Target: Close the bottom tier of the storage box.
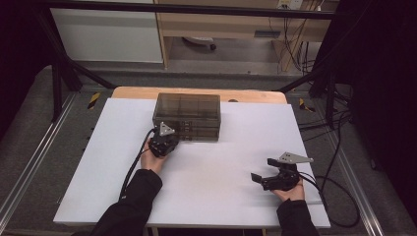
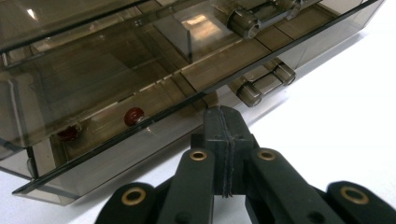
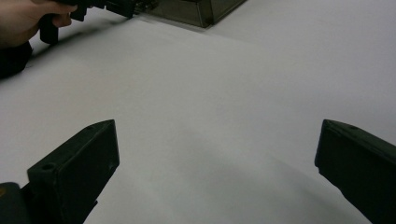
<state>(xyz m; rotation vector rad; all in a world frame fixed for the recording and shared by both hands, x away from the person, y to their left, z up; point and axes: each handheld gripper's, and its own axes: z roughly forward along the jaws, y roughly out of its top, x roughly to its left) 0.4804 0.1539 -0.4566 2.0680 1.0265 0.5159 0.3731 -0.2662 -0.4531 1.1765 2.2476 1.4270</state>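
A smoky see-through compartment box (image 1: 187, 117) stands at the back middle of the white board (image 1: 206, 191). My left gripper (image 1: 171, 132) is shut, its tip touching the box's front lower rim (image 2: 187, 100); I see nothing between the jaws. Inside the box (image 2: 93, 70) lie two small red round pieces (image 2: 134, 115), and a hinge-like latch (image 2: 265, 84) sits on its front wall. My right gripper (image 1: 263, 169) is held low at the right front of the board, open with nothing between its fingers (image 3: 88, 158). In the right gripper view the box corner (image 3: 196, 9) is far ahead.
The board lies on a wooden table (image 1: 196, 92) whose back edge shows behind the box. Cables (image 1: 339, 147) trail off the right side. Black frame bars (image 1: 64, 64) stand at the back corners. The other hand (image 3: 23, 18) is seen at upper left in the right gripper view.
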